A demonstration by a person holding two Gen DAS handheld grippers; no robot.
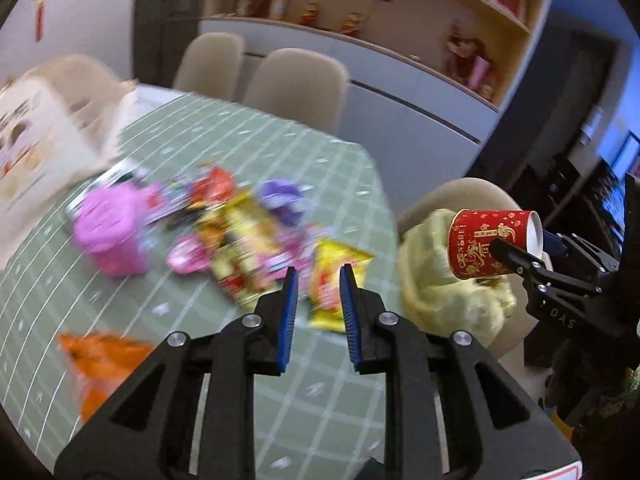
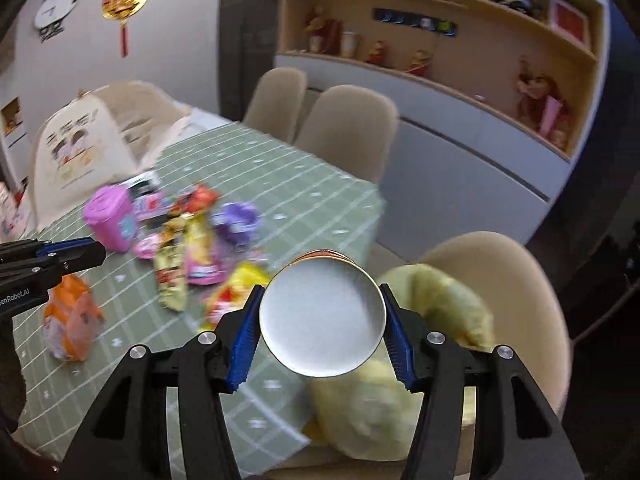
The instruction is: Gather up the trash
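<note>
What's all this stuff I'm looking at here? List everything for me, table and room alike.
paper cup: one, red outside, white inside, clamped on its side in the right gripper
yellow-green bag: one, crumpled on the near chair
snack wrappers: a heap, yellow, red, pink, mid-table
pink tub: one, left of the heap
purple wrapper: one, right of the heap
orange packet: one, near left table edge
tote bag: one, cream, printed, at the table's far left
tablecloth: one, green with white grid
chairs: beige, several around the table
wall shelf: figurines, red frame
left gripper: jaws narrow, nothing between them
right gripper: jaws wide, pressing the cup
</note>
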